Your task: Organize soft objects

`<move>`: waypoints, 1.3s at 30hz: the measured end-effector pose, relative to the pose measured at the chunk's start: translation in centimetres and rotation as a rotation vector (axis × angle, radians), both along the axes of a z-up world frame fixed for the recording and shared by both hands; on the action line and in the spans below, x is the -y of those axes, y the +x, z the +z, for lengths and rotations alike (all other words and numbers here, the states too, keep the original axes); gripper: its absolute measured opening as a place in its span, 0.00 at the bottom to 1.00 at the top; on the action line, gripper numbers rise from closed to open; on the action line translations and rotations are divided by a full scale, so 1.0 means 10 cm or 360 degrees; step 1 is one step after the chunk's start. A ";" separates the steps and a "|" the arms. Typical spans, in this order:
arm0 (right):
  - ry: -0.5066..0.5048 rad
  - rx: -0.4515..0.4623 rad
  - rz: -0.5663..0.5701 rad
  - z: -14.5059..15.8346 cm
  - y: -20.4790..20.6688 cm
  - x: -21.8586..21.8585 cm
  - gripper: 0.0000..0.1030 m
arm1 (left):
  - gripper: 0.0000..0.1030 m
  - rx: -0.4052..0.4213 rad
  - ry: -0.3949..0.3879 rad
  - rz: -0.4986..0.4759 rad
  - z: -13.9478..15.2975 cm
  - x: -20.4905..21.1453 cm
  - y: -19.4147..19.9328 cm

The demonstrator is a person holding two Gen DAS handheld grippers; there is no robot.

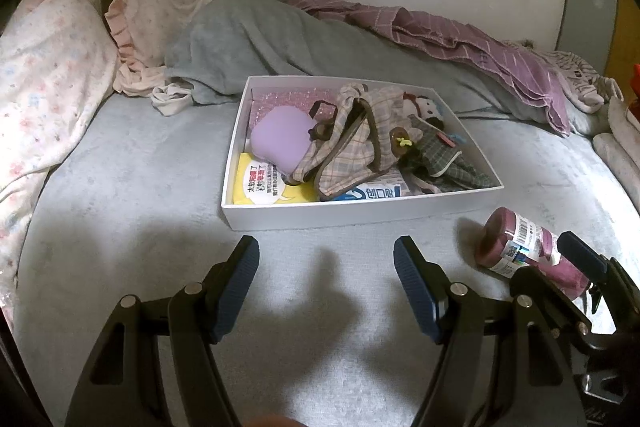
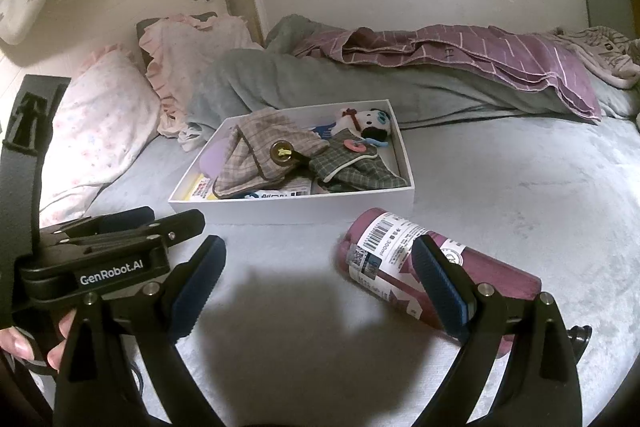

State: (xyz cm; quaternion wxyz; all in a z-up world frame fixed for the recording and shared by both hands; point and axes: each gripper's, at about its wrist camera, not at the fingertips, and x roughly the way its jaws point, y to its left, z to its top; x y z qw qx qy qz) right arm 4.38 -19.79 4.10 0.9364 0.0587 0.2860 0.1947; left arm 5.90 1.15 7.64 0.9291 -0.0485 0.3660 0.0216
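Observation:
A white box rests on the grey bed. Inside lie a plaid pouch, a purple cushion, a green plaid cloth and a small plush doll. In front of the box my left gripper hovers open over bare bed, nothing between its fingers. A maroon bottle lies on its side to the box's right. My right gripper is open too, its right finger in front of the bottle.
Floral pillows lie at the left. Along the wall runs a bunched grey blanket with a purple striped cloth on it. A hand holds the left gripper's body.

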 end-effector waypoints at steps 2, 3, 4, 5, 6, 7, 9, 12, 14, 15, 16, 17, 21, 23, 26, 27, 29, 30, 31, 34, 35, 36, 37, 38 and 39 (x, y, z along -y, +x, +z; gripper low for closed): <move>0.0006 -0.0005 -0.0004 0.00 0.00 0.00 0.91 | 0.68 -0.0001 0.0003 0.0003 0.00 0.00 0.00; 0.0009 -0.0007 -0.0005 -0.01 0.00 0.00 0.91 | 0.68 -0.0001 0.0002 0.0002 0.00 0.00 0.00; 0.0010 -0.0009 -0.0005 -0.01 0.00 0.00 0.91 | 0.68 -0.0003 0.0005 0.0004 0.00 0.00 0.00; 0.0010 -0.0010 -0.0007 -0.01 0.00 0.00 0.91 | 0.68 -0.0002 0.0005 0.0005 0.00 0.00 0.00; 0.0010 -0.0012 -0.0008 -0.01 -0.01 -0.01 0.91 | 0.68 -0.0001 0.0006 0.0003 0.00 0.00 0.00; 0.0010 -0.0013 -0.0007 -0.01 -0.01 -0.01 0.91 | 0.68 0.0000 0.0006 0.0004 0.00 0.00 0.00; 0.0014 -0.0013 -0.0001 -0.01 -0.02 -0.02 0.91 | 0.68 0.0009 0.0003 0.0007 0.00 0.00 0.00; 0.0012 -0.0013 -0.0001 -0.01 -0.02 -0.02 0.91 | 0.68 0.0015 -0.0009 0.0011 0.00 -0.02 0.00; 0.0016 -0.0018 -0.0001 -0.01 -0.01 -0.02 0.91 | 0.68 0.0015 -0.0011 0.0014 0.01 -0.01 0.00; 0.0017 -0.0016 -0.0003 -0.01 -0.02 -0.02 0.91 | 0.68 0.0015 -0.0012 0.0013 0.01 -0.02 0.00; 0.0017 -0.0016 -0.0003 -0.01 -0.01 -0.02 0.91 | 0.68 0.0016 -0.0010 0.0013 0.01 -0.02 0.00; 0.0018 -0.0018 -0.0003 -0.01 -0.01 -0.02 0.91 | 0.68 0.0016 -0.0008 0.0013 0.01 -0.02 0.00; 0.0019 -0.0025 -0.0004 -0.02 -0.03 -0.02 0.91 | 0.68 0.0016 -0.0003 0.0018 0.01 -0.01 -0.01; 0.0019 -0.0023 -0.0004 -0.02 -0.02 -0.02 0.91 | 0.68 0.0024 0.0007 0.0016 0.02 -0.01 -0.01; 0.0013 -0.0019 -0.0003 -0.03 -0.03 -0.03 0.91 | 0.68 0.0031 0.0009 0.0016 0.03 -0.02 -0.02; 0.0014 -0.0020 -0.0002 -0.03 -0.03 -0.03 0.91 | 0.68 0.0031 0.0010 0.0014 0.02 -0.01 -0.02; 0.0015 -0.0023 0.0000 -0.03 -0.03 -0.04 0.91 | 0.68 0.0029 0.0009 0.0017 0.02 -0.01 -0.02; 0.0016 -0.0027 0.0000 -0.04 -0.03 -0.04 0.91 | 0.68 0.0027 0.0009 0.0017 0.02 -0.01 -0.01; 0.0019 -0.0031 0.0000 -0.04 -0.04 -0.04 0.91 | 0.68 0.0026 0.0008 0.0018 0.03 -0.02 -0.02; 0.0023 -0.0033 -0.0001 -0.03 -0.03 -0.03 0.91 | 0.68 0.0027 0.0013 0.0017 0.03 -0.02 -0.02; 0.0023 -0.0033 -0.0002 -0.03 -0.03 -0.03 0.91 | 0.68 0.0027 0.0014 0.0014 0.03 -0.02 -0.02; 0.0023 -0.0034 -0.0003 -0.03 -0.03 -0.03 0.91 | 0.68 0.0026 0.0013 0.0017 0.03 -0.01 -0.02; 0.0023 -0.0035 -0.0002 -0.03 -0.02 -0.03 0.91 | 0.68 0.0026 0.0018 0.0015 0.03 -0.02 -0.02; 0.0022 -0.0035 -0.0001 -0.03 -0.02 -0.03 0.91 | 0.68 0.0027 0.0023 0.0014 0.03 -0.02 -0.02; 0.0021 -0.0035 0.0000 -0.03 -0.02 -0.03 0.91 | 0.68 0.0027 0.0027 0.0013 0.03 -0.02 -0.02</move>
